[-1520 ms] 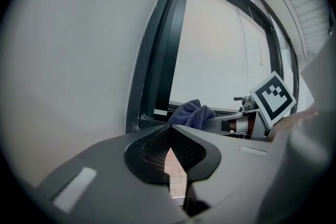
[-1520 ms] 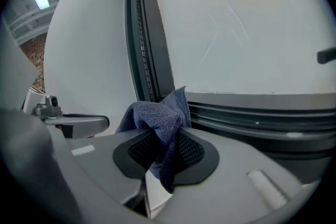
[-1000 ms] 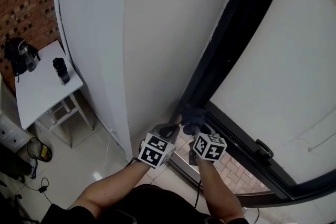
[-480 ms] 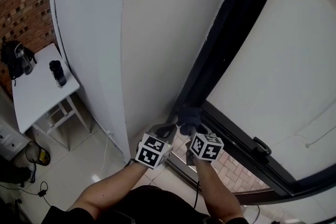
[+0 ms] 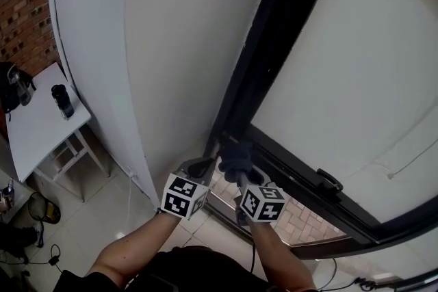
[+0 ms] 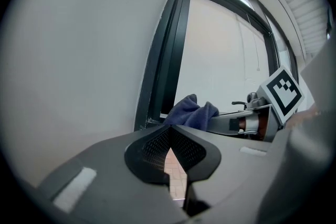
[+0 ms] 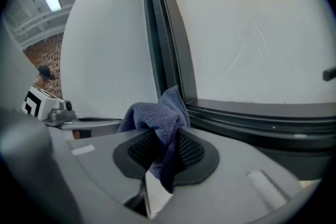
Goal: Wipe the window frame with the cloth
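A dark blue cloth (image 5: 236, 156) is pressed into the lower corner of the black window frame (image 5: 274, 44), where the upright meets the bottom rail. My right gripper (image 5: 239, 169) is shut on the cloth (image 7: 157, 118), which bunches up out of the jaws and touches the frame (image 7: 168, 44). My left gripper (image 5: 207, 162) hangs close beside it on the left, shut with nothing between its jaws. From the left gripper view (image 6: 169, 138) the cloth (image 6: 191, 112) shows just ahead, with the right gripper (image 6: 252, 122) behind it.
A window handle (image 5: 328, 181) sits on the bottom rail to the right. A white wall panel (image 5: 164, 44) borders the frame on the left. Farther left is a small white table (image 5: 34, 130) with a dark bottle (image 5: 61, 100). Brick paving (image 5: 301, 222) shows below the rail.
The head view has swung a little, shifting everything left. Both grippers and the cloth stay at the frame's lower corner.
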